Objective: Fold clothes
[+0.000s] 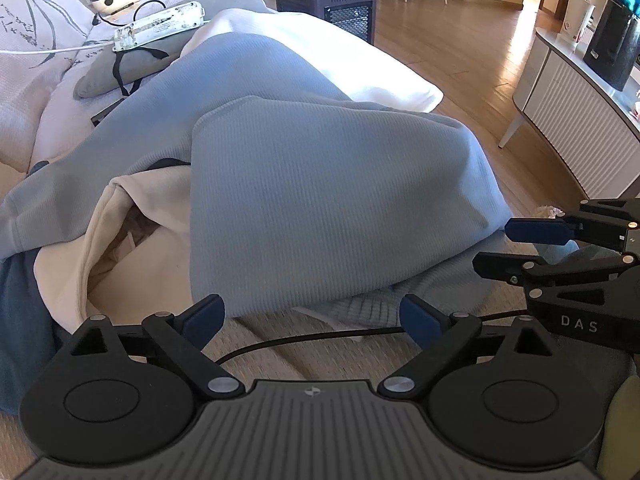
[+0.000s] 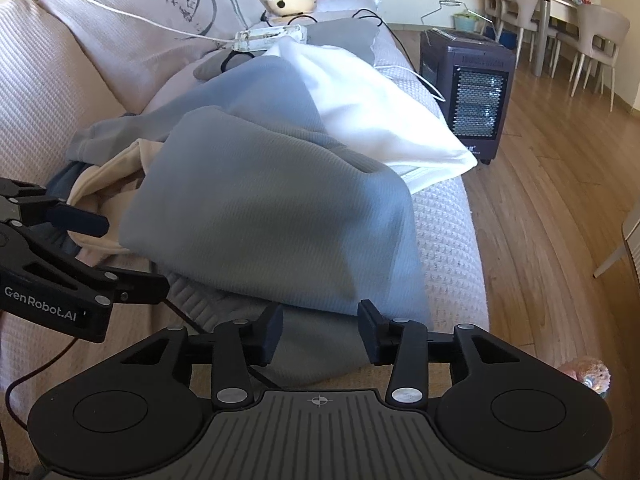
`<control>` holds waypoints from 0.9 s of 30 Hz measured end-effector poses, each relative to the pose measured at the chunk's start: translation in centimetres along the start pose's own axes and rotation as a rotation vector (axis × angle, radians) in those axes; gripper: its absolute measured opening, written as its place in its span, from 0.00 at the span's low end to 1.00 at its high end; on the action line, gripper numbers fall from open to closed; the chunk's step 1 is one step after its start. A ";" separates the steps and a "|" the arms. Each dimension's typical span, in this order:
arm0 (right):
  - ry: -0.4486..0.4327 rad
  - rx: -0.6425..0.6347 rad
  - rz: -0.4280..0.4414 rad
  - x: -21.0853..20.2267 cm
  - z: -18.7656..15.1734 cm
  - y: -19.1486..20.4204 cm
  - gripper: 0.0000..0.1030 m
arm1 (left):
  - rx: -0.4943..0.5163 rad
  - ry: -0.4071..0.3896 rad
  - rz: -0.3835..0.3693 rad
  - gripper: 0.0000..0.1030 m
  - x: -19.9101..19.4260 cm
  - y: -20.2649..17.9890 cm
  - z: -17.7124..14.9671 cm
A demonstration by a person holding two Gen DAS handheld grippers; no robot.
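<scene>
A light-blue ribbed garment (image 1: 320, 184) lies folded over itself on the sofa, its near edge just beyond my left gripper (image 1: 312, 317). That gripper is wide open with nothing between its blue pads. A cream garment (image 1: 112, 248) and a dark blue one (image 1: 20, 300) stick out from under the fold at the left. My right gripper (image 2: 320, 332) hovers open over the garment's (image 2: 272, 208) near right corner; its pads do not press the cloth. Each gripper also shows in the other's view: the right gripper (image 1: 494, 245), the left gripper (image 2: 134, 252).
A white cloth (image 2: 384, 108) lies beyond the blue garment. A grey cushion (image 1: 132, 68) and a power strip (image 1: 160, 26) sit further back. A black cable (image 1: 300, 340) crosses the sofa seat (image 2: 448, 240). A dark heater (image 2: 468, 92) and a white cabinet (image 1: 572, 120) stand on the wooden floor.
</scene>
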State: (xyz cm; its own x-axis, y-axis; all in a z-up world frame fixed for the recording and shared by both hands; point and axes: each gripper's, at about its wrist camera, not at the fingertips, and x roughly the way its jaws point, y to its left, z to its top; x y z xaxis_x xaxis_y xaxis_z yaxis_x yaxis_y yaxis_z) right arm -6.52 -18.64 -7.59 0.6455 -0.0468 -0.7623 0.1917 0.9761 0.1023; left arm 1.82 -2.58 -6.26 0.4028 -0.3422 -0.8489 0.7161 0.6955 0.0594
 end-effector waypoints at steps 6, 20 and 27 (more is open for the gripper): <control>0.008 -0.022 0.008 0.3 -0.1 0.6 0.41 | -0.001 0.008 0.011 0.92 0.0 -0.1 -0.1; 0.015 -0.018 0.015 0.2 -0.2 0.4 0.42 | 0.033 0.012 0.011 0.92 0.0 -0.8 -0.1; 0.028 -0.017 0.019 0.4 -0.1 0.3 0.47 | 0.033 0.017 -0.010 0.92 0.0 -1.0 0.2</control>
State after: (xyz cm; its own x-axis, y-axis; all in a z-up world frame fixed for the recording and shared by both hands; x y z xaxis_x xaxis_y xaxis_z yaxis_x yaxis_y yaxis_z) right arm -6.25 -18.30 -7.94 0.6278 -0.0226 -0.7780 0.1668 0.9803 0.1062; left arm 1.25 -3.40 -6.17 0.3862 -0.3377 -0.8583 0.7384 0.6709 0.0683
